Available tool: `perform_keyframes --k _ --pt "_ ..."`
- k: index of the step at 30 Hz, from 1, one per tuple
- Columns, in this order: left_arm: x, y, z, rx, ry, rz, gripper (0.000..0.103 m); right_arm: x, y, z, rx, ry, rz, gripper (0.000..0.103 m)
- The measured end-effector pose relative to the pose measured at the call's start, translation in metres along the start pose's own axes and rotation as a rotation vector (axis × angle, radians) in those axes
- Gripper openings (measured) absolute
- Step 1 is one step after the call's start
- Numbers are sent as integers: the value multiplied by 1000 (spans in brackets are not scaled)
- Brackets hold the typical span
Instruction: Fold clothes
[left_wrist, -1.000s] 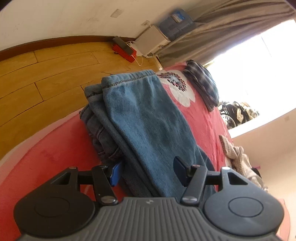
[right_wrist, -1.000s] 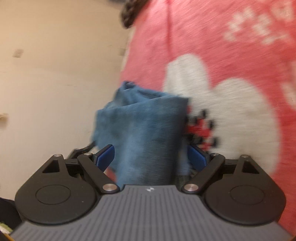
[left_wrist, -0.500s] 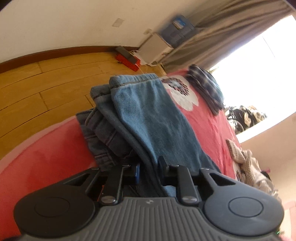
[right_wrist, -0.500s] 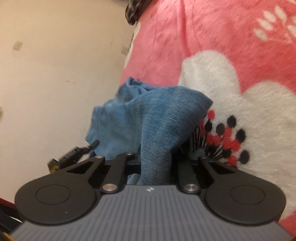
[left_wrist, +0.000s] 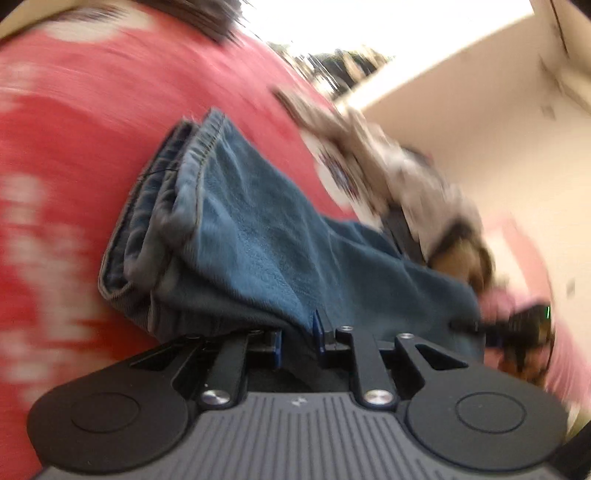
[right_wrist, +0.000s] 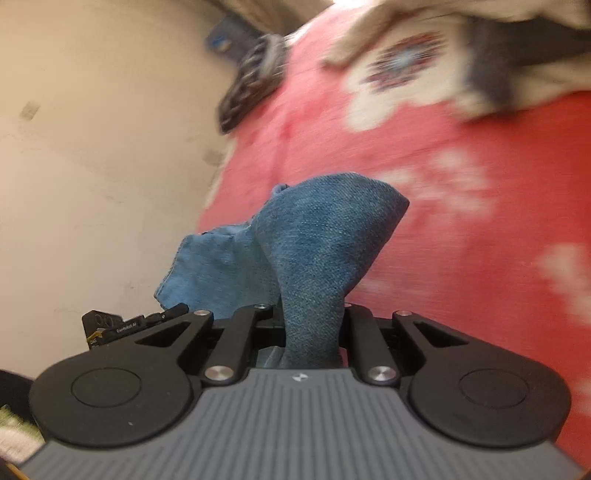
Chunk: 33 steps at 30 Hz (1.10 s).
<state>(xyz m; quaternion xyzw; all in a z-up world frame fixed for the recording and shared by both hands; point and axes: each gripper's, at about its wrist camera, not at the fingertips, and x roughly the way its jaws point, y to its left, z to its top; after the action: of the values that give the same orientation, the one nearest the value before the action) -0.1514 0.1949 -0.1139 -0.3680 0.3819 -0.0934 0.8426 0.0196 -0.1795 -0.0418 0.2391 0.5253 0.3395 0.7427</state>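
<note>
We have the left gripper (left_wrist: 298, 341) pinched narrow on a thick bunch of denim, blue pads pressing the cloth from both sides. That cloth is the jeans (left_wrist: 236, 236), one pair, folded into several layers; straight ahead of the claw we see soft, napped blue fabric and, at the far end, a stitched hem with a grey, worn edge stacked over darker layers. Off to the right of our claw the denim runs to the other tool, blurred, with a hand (left_wrist: 469, 262) behind it.

The right gripper (right_wrist: 310, 332) is clamped just as tightly on a twisted tongue of the same jeans (right_wrist: 325, 240), which rises upright between its fingers and flares into a rounded flap; a paler fold hangs to the left.

Beyond both claws lies one red blanket (right_wrist: 424, 229), fuzzy, with white flower shapes. Ahead and to the right, a pale beige garment (right_wrist: 424, 66) lies crumpled on it, and a dark checked cloth (right_wrist: 255, 81) sits at the far-left edge, both smeared by blur. A cream wall (right_wrist: 92, 166) fills the left.
</note>
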Motion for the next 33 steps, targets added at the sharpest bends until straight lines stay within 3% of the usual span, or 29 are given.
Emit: perform_keyframes --k 2,4,5,8,12,16,19,22,23,24,26,29,33 --pt "18 -11 -3 63 43 10 22 -5 -23 -2 1 36 -97 22" --pt "9 -15 -3 131 77 24 27 2 -39 -6 38 76 -222 46" --pt "-1 -16 -3 172 106 34 30 7 -41 -9 47 88 -265 47" --pt "-42 -25 -1 320 135 95 34 -1 -27 -20 -9 33 -352 47" --pt "-37 -38 16 378 82 42 37 -29 8 -34 -158 -159 -505 47" --pt "-32 -51 33 436 29 -12 39 -9 49 -36 -388 -264 -525 47" --pt "-26 -61 45 481 -6 -48 39 36 72 -28 -526 -215 -453 45" --pt "24 -56 24 584 98 69 35 90 91 -24 -625 -116 -425 45" --pt "36 -47 16 606 112 114 29 107 93 -24 -647 -69 -452 44" --pt "39 -40 13 604 110 112 29 123 89 -25 -662 -17 -506 43" --pt "34 -33 18 563 97 51 32 144 82 -30 -678 43 -607 42" --pt "21 -32 36 525 88 -15 36 148 90 -36 -683 2 -697 42" --pt "20 -38 67 502 66 -116 40 138 103 -41 -589 -79 -731 42"
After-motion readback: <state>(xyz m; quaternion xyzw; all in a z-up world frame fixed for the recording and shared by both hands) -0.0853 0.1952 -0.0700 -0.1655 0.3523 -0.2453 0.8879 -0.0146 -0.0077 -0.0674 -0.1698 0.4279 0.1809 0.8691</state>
